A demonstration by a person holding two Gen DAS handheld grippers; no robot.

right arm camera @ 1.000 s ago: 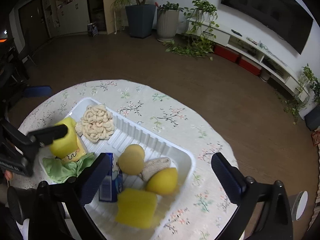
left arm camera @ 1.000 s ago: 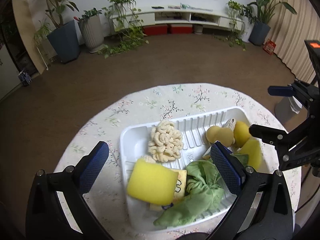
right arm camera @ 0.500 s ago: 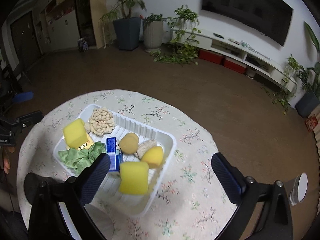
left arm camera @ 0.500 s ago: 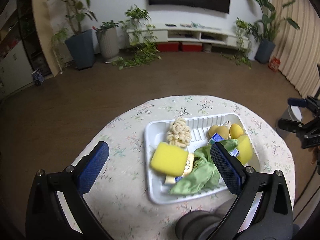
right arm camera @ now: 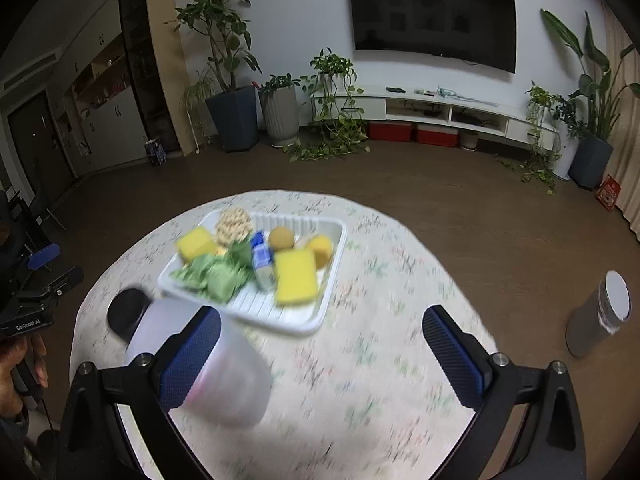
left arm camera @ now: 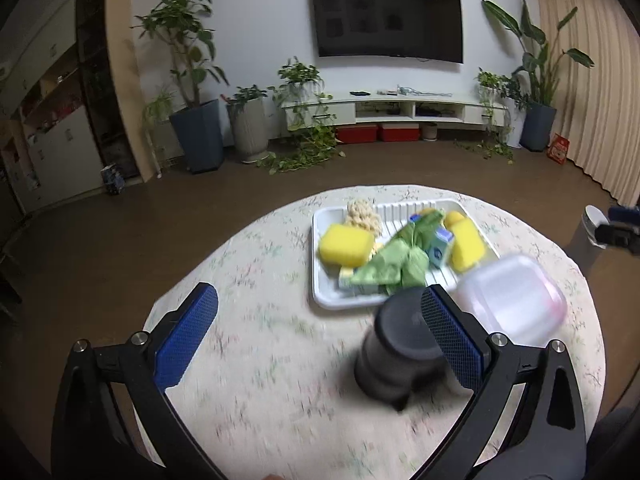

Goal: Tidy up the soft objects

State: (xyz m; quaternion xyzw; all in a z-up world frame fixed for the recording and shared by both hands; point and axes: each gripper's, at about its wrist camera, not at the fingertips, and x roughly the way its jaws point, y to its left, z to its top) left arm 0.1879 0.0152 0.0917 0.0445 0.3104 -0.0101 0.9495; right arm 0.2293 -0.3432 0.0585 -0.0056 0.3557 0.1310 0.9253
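A home living room. A large dark television (left arm camera: 387, 20) hangs on a white wall above a long, low white media shelf (left arm camera: 394, 100) with two red boxes (left arm camera: 378, 133) tucked under it. Potted houseplants (left arm camera: 191, 80) stand along the wall in tall blue and grey planters, vines (left arm camera: 308, 152) trail onto the brown floor (right arm camera: 460, 208), and another tall plant (left arm camera: 540, 72) stands by pleated beige curtains (left arm camera: 588, 92) at the right. To the left are white cupboards (right arm camera: 116, 128) and open shelving. In front stands a round bench (left arm camera: 280, 340) covered with a floral cloth; the motion blur makes its pattern hard to read, though it looks like small sprigs.
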